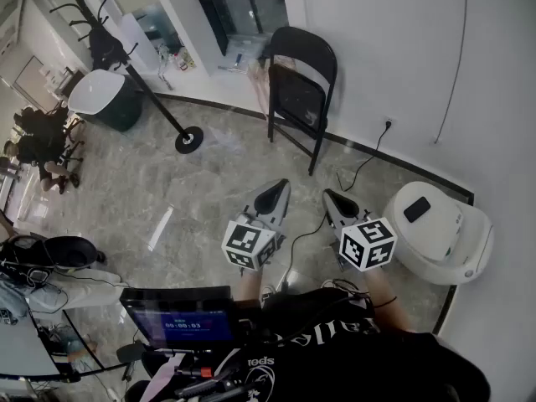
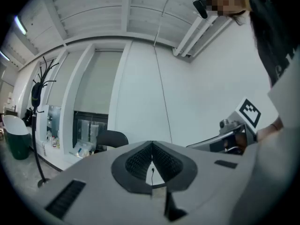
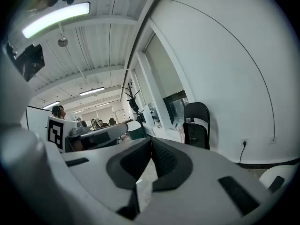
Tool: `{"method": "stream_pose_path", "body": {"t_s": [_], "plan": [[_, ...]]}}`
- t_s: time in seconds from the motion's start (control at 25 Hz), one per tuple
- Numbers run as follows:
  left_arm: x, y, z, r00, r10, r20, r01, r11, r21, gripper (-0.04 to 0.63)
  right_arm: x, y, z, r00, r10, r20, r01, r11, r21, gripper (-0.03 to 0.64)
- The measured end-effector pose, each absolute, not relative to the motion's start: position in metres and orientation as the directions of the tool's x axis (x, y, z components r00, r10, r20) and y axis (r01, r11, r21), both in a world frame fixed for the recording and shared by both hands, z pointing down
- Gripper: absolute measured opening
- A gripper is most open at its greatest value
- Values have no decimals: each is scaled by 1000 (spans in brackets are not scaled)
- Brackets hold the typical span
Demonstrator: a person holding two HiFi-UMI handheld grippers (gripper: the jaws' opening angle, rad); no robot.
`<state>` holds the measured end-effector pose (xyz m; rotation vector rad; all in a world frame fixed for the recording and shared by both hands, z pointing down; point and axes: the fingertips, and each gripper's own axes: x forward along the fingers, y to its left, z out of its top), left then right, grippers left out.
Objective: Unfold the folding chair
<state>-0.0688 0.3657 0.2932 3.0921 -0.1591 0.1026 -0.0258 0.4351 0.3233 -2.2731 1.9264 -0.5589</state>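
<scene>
Folding chair not yet reached: approach step. Near: left gripper and right gripper, both jaws pressed together, empty. Far, at 12 o'clock: chair folded, standing against the wall. Next, likely: walk up, spread jaws, take backrest and seat.

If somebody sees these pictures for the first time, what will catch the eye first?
The black folding chair, folded, stands against the white wall at the far side of the floor. In the foreground the left gripper and the right gripper are held side by side, jaws shut and empty, pointing toward it. A white rounded container sits at the right.
</scene>
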Motion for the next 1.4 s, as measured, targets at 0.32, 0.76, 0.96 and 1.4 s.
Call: {"method": "stream_pose_path", "body": {"t_s": [0.32,0.76,0.96,1.4], "plan": [[-34,389,322,990,-112,85,-122,-985,124,3,15,454,344,107,-967,230,-924,-183,-336,15],[-8,381,336,988,-95,124,-110,-987,117,3,45,444,359,124,-959,253,-906,-213,-364,15],[0,340,342,988,-87,123,-102,-988,116,3,52,403,366,128,-957,262,-899,-224,-377,15],[35,189,341,992,-7,124,-24,-990,140,3,77,251,357,189,-943,273,-888,-283,-362,15]]}}
